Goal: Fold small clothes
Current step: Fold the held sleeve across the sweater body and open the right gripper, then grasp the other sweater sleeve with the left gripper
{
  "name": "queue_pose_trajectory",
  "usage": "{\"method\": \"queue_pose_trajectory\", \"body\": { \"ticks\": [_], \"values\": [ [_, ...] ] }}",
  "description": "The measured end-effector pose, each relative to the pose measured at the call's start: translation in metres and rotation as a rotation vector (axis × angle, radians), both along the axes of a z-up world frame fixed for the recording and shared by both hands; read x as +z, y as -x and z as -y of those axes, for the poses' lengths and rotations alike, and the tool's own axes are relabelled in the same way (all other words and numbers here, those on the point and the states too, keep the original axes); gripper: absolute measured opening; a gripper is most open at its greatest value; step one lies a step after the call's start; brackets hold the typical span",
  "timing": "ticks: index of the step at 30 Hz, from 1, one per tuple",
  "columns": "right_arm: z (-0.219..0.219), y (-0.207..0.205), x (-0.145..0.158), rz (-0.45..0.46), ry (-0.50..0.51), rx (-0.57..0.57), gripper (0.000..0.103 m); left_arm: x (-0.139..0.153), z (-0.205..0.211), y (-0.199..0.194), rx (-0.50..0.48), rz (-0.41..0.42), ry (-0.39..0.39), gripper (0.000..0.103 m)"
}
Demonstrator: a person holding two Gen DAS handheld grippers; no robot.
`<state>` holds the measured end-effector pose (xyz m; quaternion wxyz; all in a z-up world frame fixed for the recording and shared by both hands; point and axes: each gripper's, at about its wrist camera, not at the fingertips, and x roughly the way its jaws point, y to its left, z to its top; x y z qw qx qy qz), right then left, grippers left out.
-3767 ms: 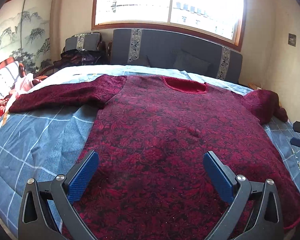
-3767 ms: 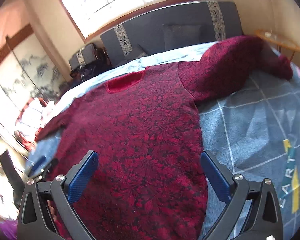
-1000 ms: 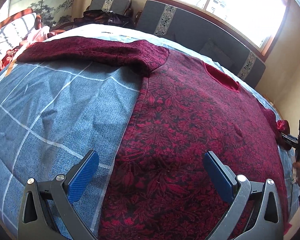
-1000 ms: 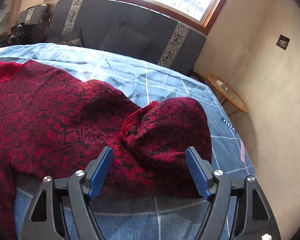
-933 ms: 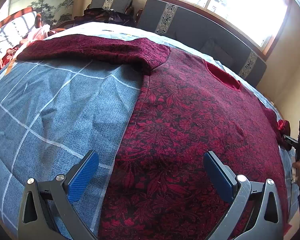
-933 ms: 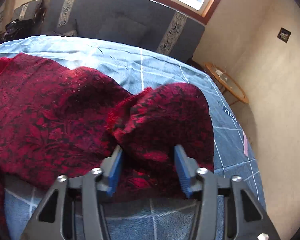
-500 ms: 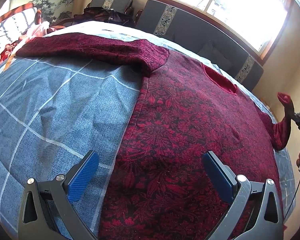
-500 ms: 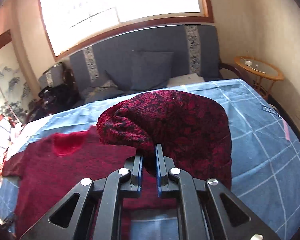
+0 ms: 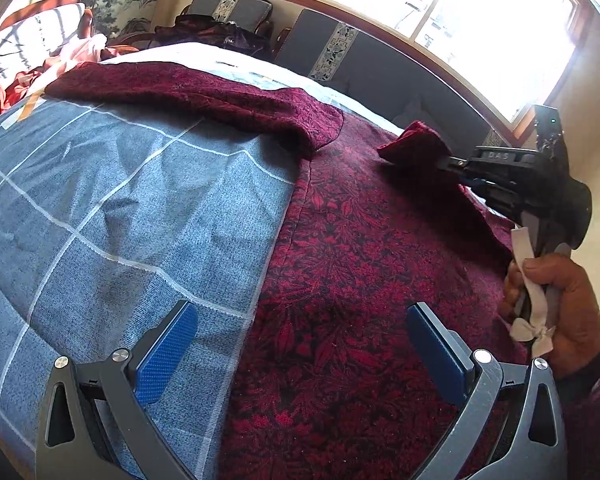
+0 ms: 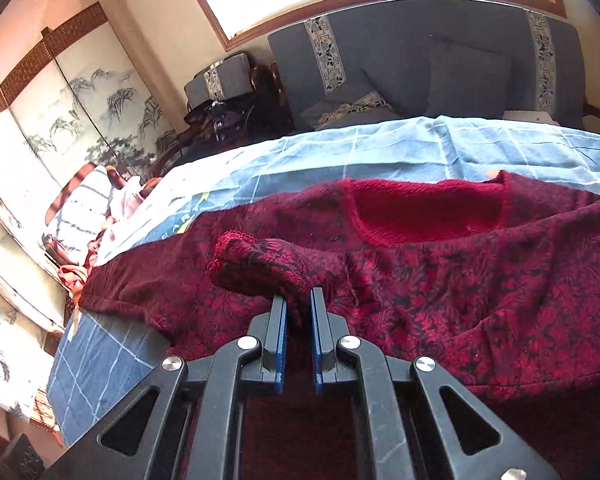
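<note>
A dark red patterned sweater (image 9: 360, 264) lies flat on a blue checked bed cover (image 9: 120, 208), its left sleeve (image 9: 172, 88) stretched out to the side. My left gripper (image 9: 300, 344) is open and empty, hovering over the sweater's lower left edge. My right gripper (image 10: 298, 300) is shut on the cuff of the right sleeve (image 10: 260, 268) and holds it over the sweater's chest, below the neckline (image 10: 428, 208). The right gripper with the sleeve cuff (image 9: 416, 144) also shows in the left wrist view.
A grey headboard (image 10: 420, 64) with cushions stands under a window at the bed's far side. A painted folding screen (image 10: 68, 112) and a pile of striped and red fabric (image 10: 88, 208) are at the left. A dark bag (image 10: 228, 116) sits by a chair.
My right gripper closed on the right sleeve cuff, lifted it and carried it leftward across the sweater's chest. My left gripper stayed open over the sweater's left edge.
</note>
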<state>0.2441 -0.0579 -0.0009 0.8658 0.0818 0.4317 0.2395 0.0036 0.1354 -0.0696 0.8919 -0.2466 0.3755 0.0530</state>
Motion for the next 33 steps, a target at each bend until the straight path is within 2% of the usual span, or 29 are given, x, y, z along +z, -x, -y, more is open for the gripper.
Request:
{"method": "queue_pose_trajectory", "body": {
  "ticks": [3, 8, 9, 10, 11, 12, 14, 15, 16, 18, 21, 26, 28, 31, 33],
  "values": [
    [-0.015, 0.006, -0.018, -0.025, 0.037, 0.013, 0.010, 0.000, -0.003, 0.003, 0.011, 0.018, 0.025, 0.103],
    [-0.020, 0.007, -0.038, -0.090, 0.036, 0.051, 0.019, 0.001, -0.005, 0.006, 0.014, 0.024, 0.036, 0.103],
    [-0.019, 0.007, -0.041, -0.102, 0.022, 0.070, 0.027, 0.001, -0.005, 0.007, 0.014, 0.024, 0.037, 0.103],
    [-0.020, 0.006, -0.043, -0.119, -0.010, 0.099, 0.044, 0.002, -0.005, 0.008, 0.014, 0.025, 0.039, 0.103],
    [-0.020, 0.007, -0.044, -0.134, -0.061, 0.130, 0.055, 0.002, -0.005, 0.008, 0.011, 0.022, 0.040, 0.103],
    [-0.018, 0.007, -0.043, -0.150, -0.118, 0.154, 0.070, 0.002, -0.006, 0.006, 0.004, 0.015, 0.038, 0.103],
    [-0.011, 0.008, -0.037, -0.172, -0.199, 0.175, 0.072, 0.005, -0.007, -0.001, -0.032, -0.022, 0.031, 0.103],
    [-0.009, 0.011, -0.033, -0.168, -0.202, 0.175, 0.072, 0.009, -0.010, -0.006, -0.056, -0.044, 0.039, 0.103],
    [-0.006, 0.015, -0.029, -0.158, -0.194, 0.177, 0.072, 0.015, -0.016, -0.010, -0.076, -0.050, 0.057, 0.103],
    [0.002, 0.026, -0.020, -0.142, -0.192, 0.186, 0.072, 0.034, -0.037, -0.013, -0.071, -0.010, 0.084, 0.103],
    [0.017, 0.047, -0.011, -0.095, -0.157, 0.180, 0.072, 0.058, -0.076, -0.027, -0.034, 0.026, 0.063, 0.103],
    [0.029, 0.064, -0.011, -0.047, -0.095, 0.175, 0.072, 0.064, -0.122, -0.055, 0.001, -0.026, 0.022, 0.103],
    [0.030, 0.063, -0.012, -0.051, -0.093, 0.168, 0.072, 0.054, -0.138, -0.065, 0.003, -0.051, 0.074, 0.103],
    [0.033, 0.061, -0.017, -0.047, -0.079, 0.141, 0.072, 0.031, -0.164, -0.077, 0.018, -0.073, 0.241, 0.103],
    [0.038, 0.059, -0.028, -0.075, -0.086, 0.122, 0.072, 0.017, -0.184, -0.084, 0.061, -0.065, 0.348, 0.102]
  ]
}}
